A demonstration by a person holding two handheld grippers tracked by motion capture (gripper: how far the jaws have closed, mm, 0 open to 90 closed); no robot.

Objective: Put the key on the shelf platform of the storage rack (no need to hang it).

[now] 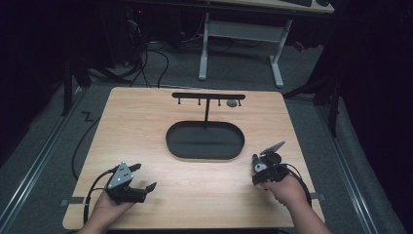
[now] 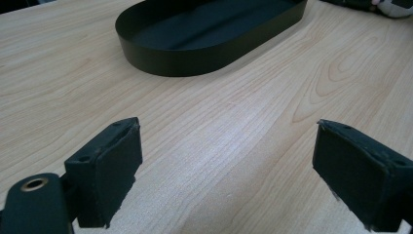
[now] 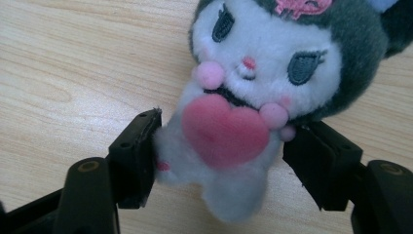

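A plush toy (image 3: 263, 73) with a white face, dark grey hood and pink heart lies on the wooden table (image 1: 146, 126) at the front right. My right gripper (image 3: 221, 151) is shut on its body, one pad pressing each side. In the high view that gripper (image 1: 262, 166) sits in a hand, with the plush toy (image 1: 259, 167) mostly hidden under it. My left gripper (image 1: 144, 176) rests near the front left, jaws wide open with nothing between them. Its pads (image 2: 112, 170) hover over bare wood.
A black oval tray (image 1: 204, 157) lies mid-table, its wall (image 2: 185, 58) ahead of my left gripper. Behind it stands a black T-shaped rack (image 1: 208, 95) with small hooks and a grey round item (image 1: 232, 103). A white-legged desk (image 1: 241, 34) stands beyond the table.
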